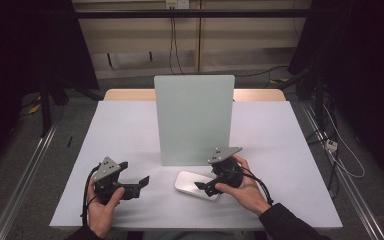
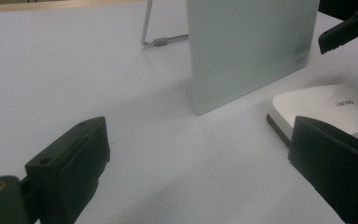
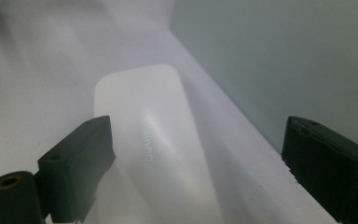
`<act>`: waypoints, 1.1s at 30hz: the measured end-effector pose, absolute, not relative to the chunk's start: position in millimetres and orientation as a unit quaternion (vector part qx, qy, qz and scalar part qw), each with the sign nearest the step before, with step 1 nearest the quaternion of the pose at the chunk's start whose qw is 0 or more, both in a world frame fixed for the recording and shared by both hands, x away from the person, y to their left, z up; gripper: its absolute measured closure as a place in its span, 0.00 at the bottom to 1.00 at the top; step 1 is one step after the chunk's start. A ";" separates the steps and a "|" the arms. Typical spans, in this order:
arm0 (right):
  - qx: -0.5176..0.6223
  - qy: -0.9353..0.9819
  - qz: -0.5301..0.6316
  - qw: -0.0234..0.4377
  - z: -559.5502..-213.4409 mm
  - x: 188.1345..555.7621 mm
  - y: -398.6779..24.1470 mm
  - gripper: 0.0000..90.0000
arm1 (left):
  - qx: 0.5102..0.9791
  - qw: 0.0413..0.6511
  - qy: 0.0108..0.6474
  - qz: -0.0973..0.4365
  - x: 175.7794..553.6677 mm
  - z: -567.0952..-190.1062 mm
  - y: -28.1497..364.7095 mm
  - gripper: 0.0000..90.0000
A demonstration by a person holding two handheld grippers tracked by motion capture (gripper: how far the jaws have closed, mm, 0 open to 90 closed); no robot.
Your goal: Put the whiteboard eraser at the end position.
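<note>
The white flat device lies beneath the released right hand-held gripper, left hand-held gripper released, on the white desk.

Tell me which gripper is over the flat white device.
The right gripper: its open fingers straddle the white device. The left gripper is beside it.

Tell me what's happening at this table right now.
A person holds a hand-held gripper in each hand over a white table. The right hand-held gripper is open above a flat white device lying in front of an upright pale green panel. The left hand-held gripper waits open, holding nothing.
</note>
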State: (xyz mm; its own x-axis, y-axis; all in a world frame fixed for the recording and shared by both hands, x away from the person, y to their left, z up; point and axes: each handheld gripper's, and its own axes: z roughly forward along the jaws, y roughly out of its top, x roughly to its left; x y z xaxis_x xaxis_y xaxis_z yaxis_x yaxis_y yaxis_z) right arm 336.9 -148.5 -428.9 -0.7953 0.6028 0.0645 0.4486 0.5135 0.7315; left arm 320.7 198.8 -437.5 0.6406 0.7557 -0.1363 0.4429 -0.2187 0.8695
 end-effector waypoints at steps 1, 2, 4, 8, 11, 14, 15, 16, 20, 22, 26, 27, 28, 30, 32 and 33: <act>0.311 0.860 0.392 0.099 -427.6 337.1 -151.3 0.09 | 0.762 0.489 0.393 0.160 320.6 -437.7 198.3 0.06; 0.317 0.856 0.394 0.102 -426.8 337.3 -154.0 0.09 | 0.763 0.488 0.393 0.159 320.7 -437.8 198.3 0.06; 0.329 0.850 0.397 0.107 -426.0 336.8 -158.7 0.09 | 0.762 0.488 0.394 0.159 320.6 -437.8 198.5 0.06; 0.358 0.835 0.401 0.121 -426.9 334.2 -168.1 0.09 | 0.764 0.487 0.392 0.160 320.7 -437.4 199.3 0.06; 0.369 0.828 0.403 0.131 -428.4 330.1 -175.9 0.09 | 0.762 0.488 0.394 0.159 320.6 -437.6 198.6 0.06; 0.386 0.818 0.403 0.144 -429.6 326.1 -185.5 0.09 | 0.764 0.486 0.393 0.160 320.3 -437.4 199.3 0.06; 0.391 0.813 0.404 0.150 -429.6 324.9 -189.0 0.09 | 0.764 0.486 0.393 0.160 320.2 -437.3 199.2 0.06; 0.394 0.810 0.407 0.152 -429.3 323.9 -192.7 0.09 | 0.764 0.486 0.393 0.160 320.2 -437.3 199.2 0.06; 0.416 0.794 0.412 0.165 -428.1 320.8 -206.9 0.09 | 0.763 0.486 0.394 0.161 320.2 -437.5 199.2 0.06; 0.425 0.787 0.411 0.173 -428.3 319.0 -212.8 0.09 | 0.763 0.486 0.394 0.161 320.3 -437.4 199.4 0.06; 0.444 0.777 0.407 0.185 -431.4 314.7 -223.2 0.09 | 0.760 0.489 0.397 0.159 320.8 -437.7 199.9 0.06; 0.446 0.775 0.408 0.186 -432.2 313.6 -225.7 0.09 | 0.762 0.488 0.395 0.160 321.0 -437.6 200.5 0.06; 0.449 0.772 0.408 0.189 -433.0 312.0 -228.8 0.09 | 0.762 0.488 0.395 0.160 320.9 -437.5 200.6 0.06; 0.454 0.769 0.408 0.190 -433.8 310.1 -233.0 0.08 | 0.762 0.487 0.396 0.161 320.8 -437.2 200.9 0.06; 0.462 0.764 0.406 0.195 -434.6 307.3 -237.4 0.08 | 0.761 0.488 0.397 0.161 320.6 -437.4 200.9 0.06; 0.468 0.761 0.405 0.198 -435.3 306.1 -240.0 0.08 | 0.760 0.488 0.398 0.161 320.5 -437.4 200.9 0.06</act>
